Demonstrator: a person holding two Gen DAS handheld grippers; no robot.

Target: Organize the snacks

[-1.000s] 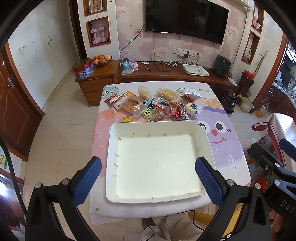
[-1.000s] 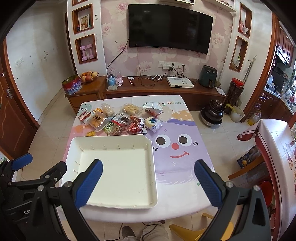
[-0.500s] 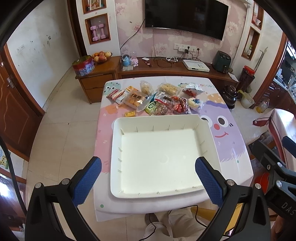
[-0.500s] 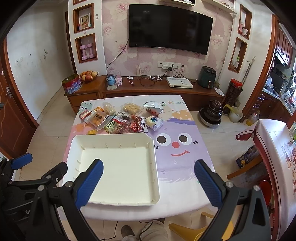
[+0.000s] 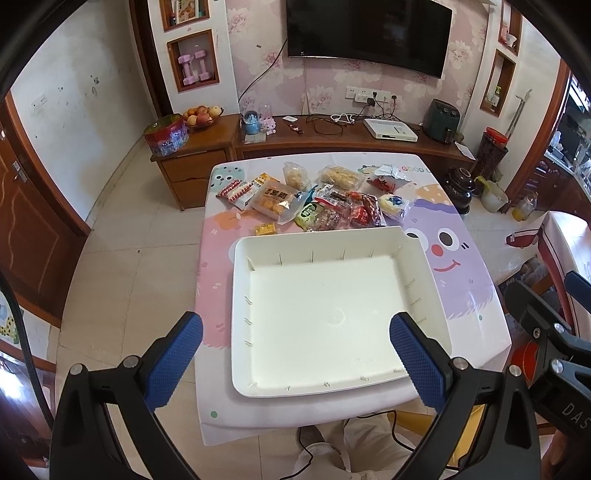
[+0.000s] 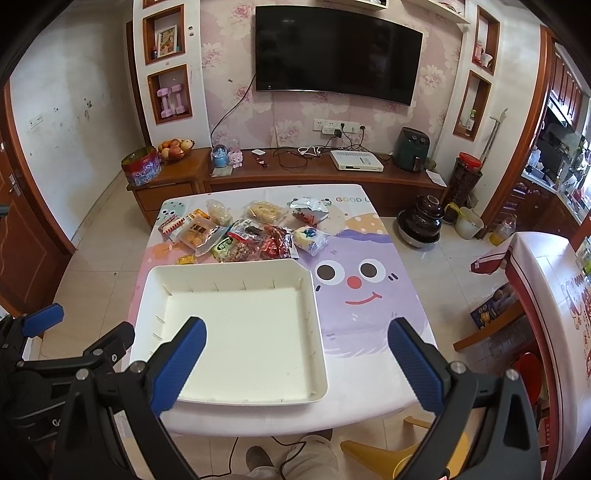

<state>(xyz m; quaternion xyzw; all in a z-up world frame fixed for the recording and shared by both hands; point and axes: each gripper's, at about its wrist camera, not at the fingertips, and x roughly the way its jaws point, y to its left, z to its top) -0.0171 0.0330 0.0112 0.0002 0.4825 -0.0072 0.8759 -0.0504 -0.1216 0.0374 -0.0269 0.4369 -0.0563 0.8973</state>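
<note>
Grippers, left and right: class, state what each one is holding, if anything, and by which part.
Nothing is held. The left gripper and right gripper are both open above the white tray; the snack packets lie untouched beyond it.

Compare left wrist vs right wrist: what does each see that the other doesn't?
Left wrist only: the right tongs at its right edge, open.

Right wrist only: the left tongs at its lower left, and the covered cabinet at right shown more fully.

Both: the empty white tray on the near table, the snack pile beyond it, the TV, and each camera's own open tongs.
</note>
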